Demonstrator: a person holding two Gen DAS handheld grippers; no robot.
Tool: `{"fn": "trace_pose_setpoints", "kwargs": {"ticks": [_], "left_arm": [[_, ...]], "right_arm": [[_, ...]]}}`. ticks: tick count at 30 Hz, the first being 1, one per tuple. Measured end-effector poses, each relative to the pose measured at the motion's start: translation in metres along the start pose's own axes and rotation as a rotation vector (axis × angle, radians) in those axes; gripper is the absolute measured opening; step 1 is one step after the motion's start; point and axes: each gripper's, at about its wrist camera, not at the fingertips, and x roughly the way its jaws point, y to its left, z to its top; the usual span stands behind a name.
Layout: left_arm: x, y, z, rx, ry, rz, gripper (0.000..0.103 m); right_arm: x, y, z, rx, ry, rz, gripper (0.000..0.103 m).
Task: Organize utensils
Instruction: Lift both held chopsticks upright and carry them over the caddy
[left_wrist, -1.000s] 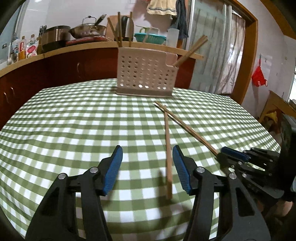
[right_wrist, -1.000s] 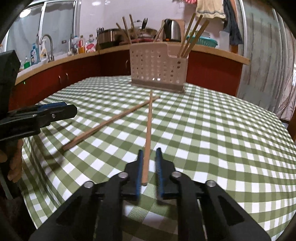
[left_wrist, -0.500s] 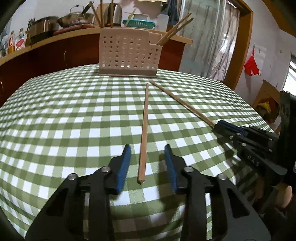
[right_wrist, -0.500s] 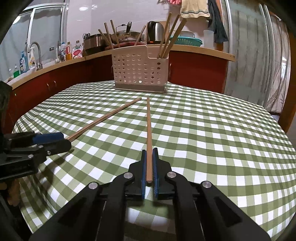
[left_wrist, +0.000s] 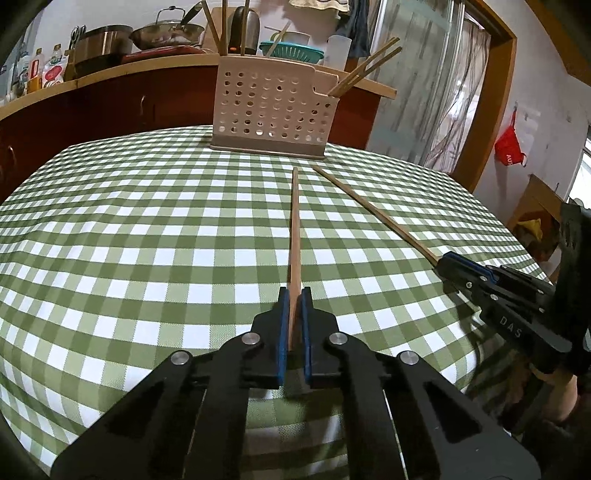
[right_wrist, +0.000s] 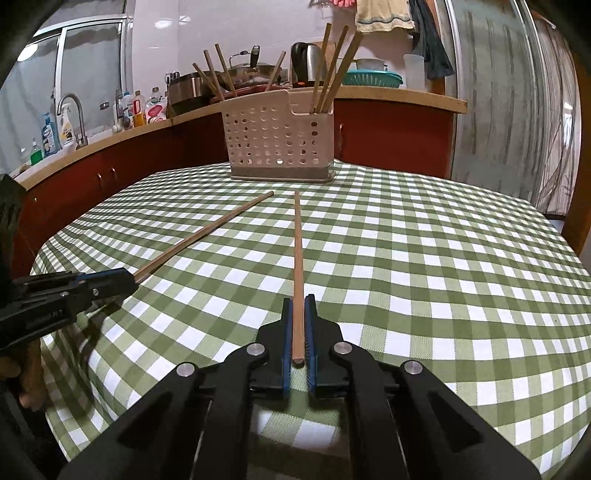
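left tongs (left_wrist: 294, 295): pinched tight on the near end of a chopstick (left_wrist: 294, 229), blue pads flat against both sides of it. From the right wrist cam you can see them over on the left (right_wrist: 127, 277), with that stick poking out toward the basket.
left chopstick: runs straight ahead over the green checked table (left_wrist: 147, 240), tip pointing at the basket.
basket (left_wrist: 271, 110): perforated beige plastic caddy, upright at the far side of the table, a few chopsticks already standing in it, some leaning out of the right compartment.
right chopstick (right_wrist: 297, 251): also aimed at the basket (right_wrist: 279, 144); far tips of the two sticks sit close together, not touching.
right tongs (right_wrist: 298, 302): clamped on the near end of that second stick, barely any gap. Left cam shows them at the table's right edge (left_wrist: 445, 260).
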Motion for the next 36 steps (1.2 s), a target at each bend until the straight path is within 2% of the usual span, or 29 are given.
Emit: {"fn": "trace_pose_setpoints", "kwargs": {"ticks": [7,13,15,16,17,19,22,27,30,32,36], "left_arm": [[-0.017,0.0,0.017,0.032,-0.087,0.028,0.007],[-0.018,0.004,0.02,0.024,-0.09,0.038,0.007],[-0.018,0.004,0.019,0.026,-0.089,0.038,0.007],[-0.018,0.004,0.019,0.028,-0.089,0.038,0.007],[-0.018,0.004,0.019,0.029,-0.089,0.037,0.007],[-0.017,0.004,0.019,0.03,-0.089,0.036,0.007],[-0.017,0.003,0.019,0.03,-0.089,0.036,0.007],[-0.015,0.004,0.018,0.026,-0.085,0.033,0.007],[-0.014,0.003,0.017,0.026,-0.08,0.029,0.007],[-0.014,0.004,0.017,0.024,-0.078,0.027,0.007],[-0.017,0.005,0.018,0.024,-0.086,0.027,0.007]], "right_arm": [[-0.022,0.001,0.014,-0.011,-0.073,-0.021,0.003],[-0.006,0.013,0.0,-0.095,0.002,-0.012,0.005],[-0.005,0.016,-0.003,-0.106,0.001,-0.018,0.018],[-0.008,0.016,-0.002,-0.107,-0.018,-0.026,0.032],[-0.01,0.016,-0.002,-0.104,-0.035,-0.032,0.04],[-0.01,0.014,0.0,-0.097,-0.036,-0.036,0.04],[-0.005,0.011,-0.002,-0.079,-0.008,-0.031,0.04],[-0.001,0.007,-0.004,-0.052,0.004,-0.024,0.032],[0.003,0.003,-0.005,-0.031,0.015,-0.013,0.021],[0.004,0.005,-0.005,-0.04,0.016,-0.007,0.009],[0.0,0.006,-0.004,-0.045,0.005,-0.025,0.007]]}}
